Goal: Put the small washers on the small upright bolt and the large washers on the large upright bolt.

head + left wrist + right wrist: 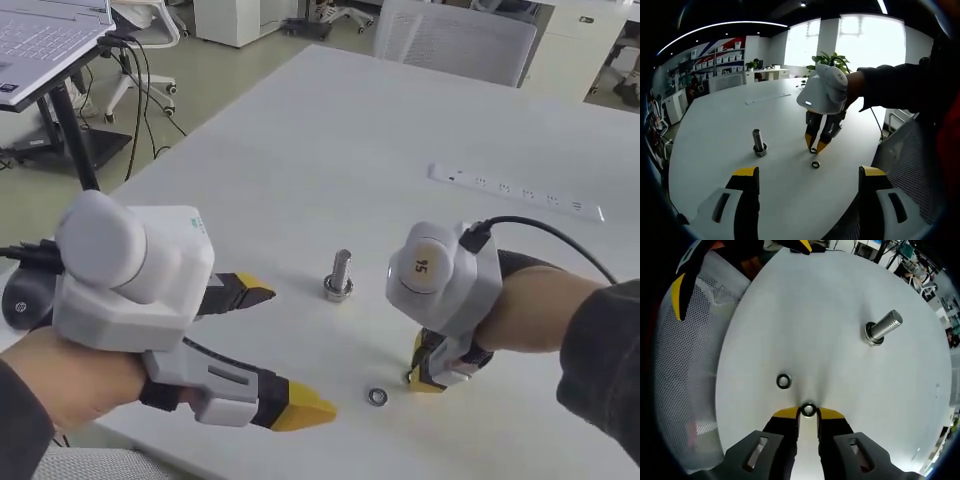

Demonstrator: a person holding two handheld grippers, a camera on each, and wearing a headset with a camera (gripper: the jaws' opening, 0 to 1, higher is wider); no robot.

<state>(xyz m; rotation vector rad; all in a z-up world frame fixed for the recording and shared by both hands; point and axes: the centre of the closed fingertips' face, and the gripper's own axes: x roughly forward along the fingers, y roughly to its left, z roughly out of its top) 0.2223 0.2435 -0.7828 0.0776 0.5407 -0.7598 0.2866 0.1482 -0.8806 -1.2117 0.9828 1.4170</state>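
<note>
The right claw (815,145) is pinching a washer (808,409) on the bench (330,160).
It is pointing straight down, tips narrow around the flat washer, likely so it can lift it. A second washer (784,381) is lying just left. The upright bolt (884,326) is standing farther off. The left claw (809,172) is hanging wide, holding nothing.

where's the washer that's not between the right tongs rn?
Head view: loose washer lies flat on the table, just left of the right tongs, which pinch the other washer, and nearer the person than the upright bolt.
</note>
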